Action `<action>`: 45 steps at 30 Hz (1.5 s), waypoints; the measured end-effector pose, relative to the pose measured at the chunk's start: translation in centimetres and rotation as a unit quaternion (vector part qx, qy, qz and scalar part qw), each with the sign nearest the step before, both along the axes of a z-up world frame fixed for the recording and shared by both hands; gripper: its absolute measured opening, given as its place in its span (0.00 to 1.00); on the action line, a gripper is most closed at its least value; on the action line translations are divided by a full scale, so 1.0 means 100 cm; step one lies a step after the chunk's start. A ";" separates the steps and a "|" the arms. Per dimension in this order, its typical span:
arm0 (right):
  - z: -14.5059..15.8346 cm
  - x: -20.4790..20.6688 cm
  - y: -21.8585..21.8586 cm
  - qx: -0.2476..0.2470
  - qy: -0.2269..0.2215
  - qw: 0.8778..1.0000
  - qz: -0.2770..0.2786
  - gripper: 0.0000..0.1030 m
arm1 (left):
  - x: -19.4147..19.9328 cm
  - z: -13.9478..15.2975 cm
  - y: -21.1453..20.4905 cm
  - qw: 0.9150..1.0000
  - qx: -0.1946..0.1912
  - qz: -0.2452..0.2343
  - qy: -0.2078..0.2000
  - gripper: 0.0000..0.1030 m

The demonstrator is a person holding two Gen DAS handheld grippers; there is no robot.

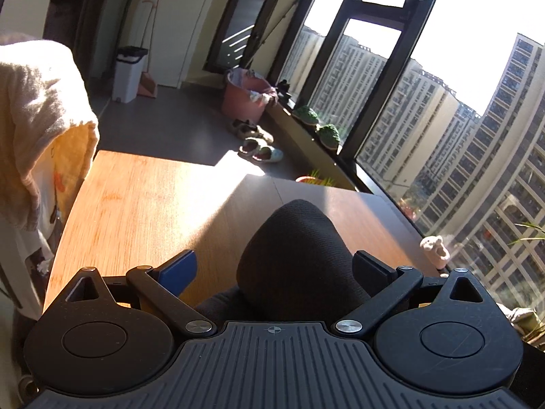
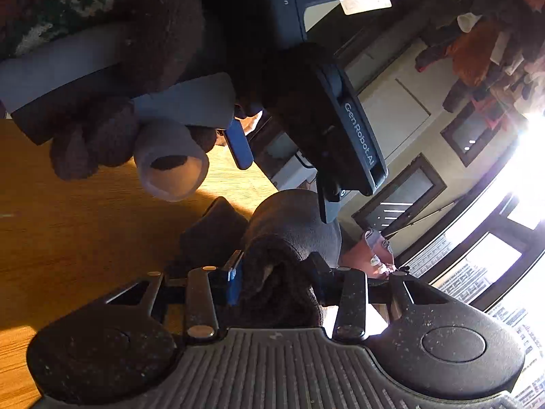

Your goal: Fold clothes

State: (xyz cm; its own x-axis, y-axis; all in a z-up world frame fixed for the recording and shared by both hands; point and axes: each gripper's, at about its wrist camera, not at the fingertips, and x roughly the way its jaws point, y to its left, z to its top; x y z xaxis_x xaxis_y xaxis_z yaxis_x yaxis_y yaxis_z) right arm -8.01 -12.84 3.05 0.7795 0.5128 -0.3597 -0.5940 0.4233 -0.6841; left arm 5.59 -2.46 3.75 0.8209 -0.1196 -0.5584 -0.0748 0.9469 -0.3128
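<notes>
Over the desk (image 1: 143, 201), toward its window-side edge, both grippers meet on one dark garment (image 1: 299, 259), a thick, matte knit of near-black cloth.

Left gripper (image 1: 276, 269): jaws stand wide, blue pad on one finger, dark pad on the other. The garment rises as a rounded hump between them, closer to the dark-padded finger, with bare wood showing in the gap on the blue-pad side. No squeeze visible, so it reads as released, probably steadying the piece or waiting to take it over.

Right gripper (image 2: 272, 272): jaws narrowed onto a rolled or bunched wad of the same dark cloth (image 2: 282, 272), pads pressing on both flanks. Grasping the garment. The view is turned on its side, so the gripper is likely rolled to carry the fold across.

In the right wrist view the left gripper's body crosses the top of the picture, held by a hand in a brown knit glove (image 2: 102, 143) with a pale cuff. The two tools work very close together.

Garment's look: soft, bulky, holds a domed shape without collapsing; fine ribbed texture in the sunlit part; folded layers visible at the right gripper. Kind of garment cannot be told.

Beyond the far-left corner of the desk, a cream cloth (image 1: 37, 119) hangs draped, apart from the work.
</notes>
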 end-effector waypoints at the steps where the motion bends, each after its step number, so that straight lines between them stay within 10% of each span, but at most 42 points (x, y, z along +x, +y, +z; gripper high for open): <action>1: 0.002 0.000 -0.001 0.011 0.015 1.000 0.005 0.44 | -0.001 -0.003 -0.002 1.000 0.016 0.001 0.004 0.98; 4: 0.028 0.018 -0.022 0.117 0.145 0.982 0.019 0.59 | -0.010 -0.011 0.012 1.000 -0.004 0.007 0.006 0.99; 9: 0.050 0.077 -0.075 0.319 0.333 0.887 -0.023 0.79 | -0.024 -0.013 0.023 1.000 -0.008 0.011 0.001 0.99; 18: -0.010 0.135 -0.098 0.393 0.486 0.778 -0.067 0.87 | -0.044 -0.013 0.028 1.000 0.001 0.016 0.000 1.00; 21: -0.018 0.134 -0.099 0.397 0.514 0.759 -0.049 0.86 | -0.047 -0.018 0.036 1.000 -0.020 0.019 -0.005 1.00; 28: -0.004 0.128 -0.096 0.406 0.498 0.765 -0.057 0.50 | -0.026 -0.035 0.036 0.995 -0.091 0.028 -0.026 1.00; 33: 0.008 0.141 -0.111 0.398 0.439 0.799 -0.104 0.50 | 0.016 -0.043 0.021 0.990 -0.133 0.004 -0.037 1.00; 40: 0.028 0.129 -0.090 0.294 0.316 0.898 -0.090 0.48 | -0.003 -0.020 0.006 0.994 -0.089 -0.009 -0.067 1.00; 43: 0.028 0.120 -0.074 0.268 0.306 0.911 -0.064 0.50 | -0.013 -0.028 -0.002 0.999 -0.005 0.006 -0.048 1.00; 45: 0.032 0.120 -0.073 0.274 0.311 0.909 -0.051 0.57 | -0.017 -0.033 0.005 0.999 -0.015 0.004 -0.046 1.00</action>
State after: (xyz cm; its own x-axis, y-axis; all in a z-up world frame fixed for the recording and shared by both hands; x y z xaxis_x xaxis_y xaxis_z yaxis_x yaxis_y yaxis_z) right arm 3.96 -20.18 6.26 0.5667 0.6845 -0.4587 -0.7322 0.6736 0.1007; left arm 3.86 -1.98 0.42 0.8692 -0.1284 -0.4775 -0.0527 0.9361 -0.3477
